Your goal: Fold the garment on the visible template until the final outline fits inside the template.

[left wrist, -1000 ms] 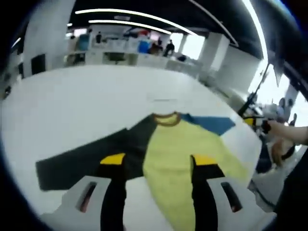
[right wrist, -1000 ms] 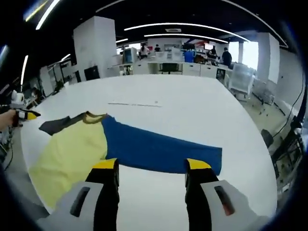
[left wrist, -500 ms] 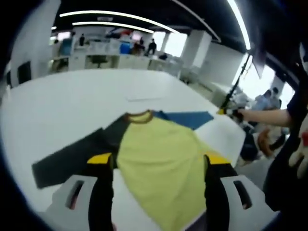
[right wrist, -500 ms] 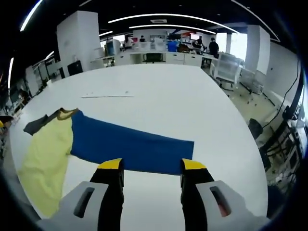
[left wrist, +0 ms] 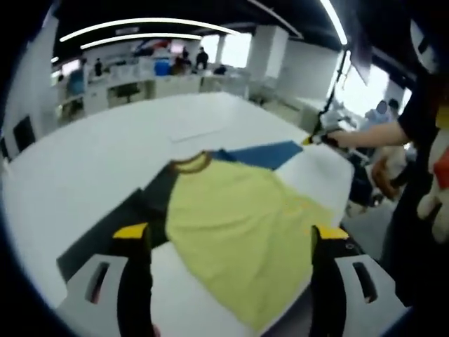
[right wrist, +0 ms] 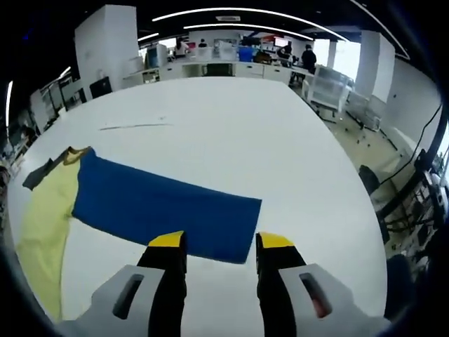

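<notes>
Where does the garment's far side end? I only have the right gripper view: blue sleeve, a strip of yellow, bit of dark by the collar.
Observer: In the left gripper view the dark sleeve lies spread flat on the table, opposite the blue sleeve.
Operator: Left gripper holding anything?
Observer: No. The left gripper is open, jaws wide either side of the yellow body.
Operator: Anything else over there?
Observer: A person's arm reaches in past the table's edge.
</notes>
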